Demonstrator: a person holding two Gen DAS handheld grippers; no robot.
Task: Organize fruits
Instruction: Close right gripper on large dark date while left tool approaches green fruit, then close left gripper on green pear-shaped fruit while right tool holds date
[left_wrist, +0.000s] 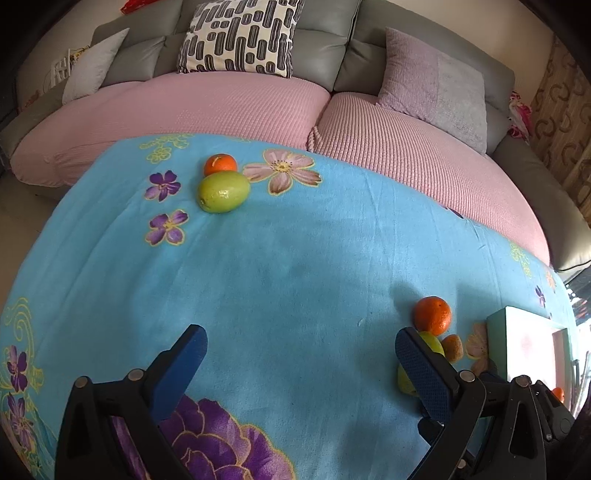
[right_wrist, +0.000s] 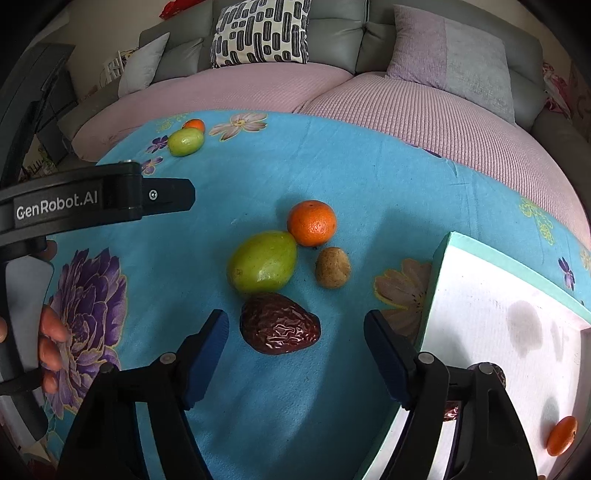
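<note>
The grey sofa (left_wrist: 325, 48) fills the back of the shot, pink covers (left_wrist: 221, 107) spread over its seats and a black-and-white patterned pillow (left_wrist: 240, 33) propped against the backrest. In front of it, the tabletop (right_wrist: 369, 177) lies under a bright blue flowered cloth. At its right edge sits a white tray with a mint-green rim (right_wrist: 517, 258), and one small orange (right_wrist: 562, 435) already rests inside it, near corner.

The left tongs (left_wrist: 301, 354) hang above bare blue cloth, blue pads spread wide, nothing between them. In the right wrist view they reach in from the left, with a hand (right_wrist: 50, 347) wrapped around the grip. The right tongs (right_wrist: 295, 345) are spread apart too, and a wrinkled dark red date (right_wrist: 279, 325) lies on the cloth right between the pads, touching neither.

Just beyond the date is a green mango (right_wrist: 263, 262), close enough that the two seem to touch. An orange (right_wrist: 312, 223) presses against the mango's far end. Beside them, slightly apart, sits a small brown fruit (right_wrist: 332, 267).

Far corner of the cloth, well apart from this cluster: a second green mango (left_wrist: 223, 192) with another orange (left_wrist: 220, 164) tucked right behind it, touching.
</note>
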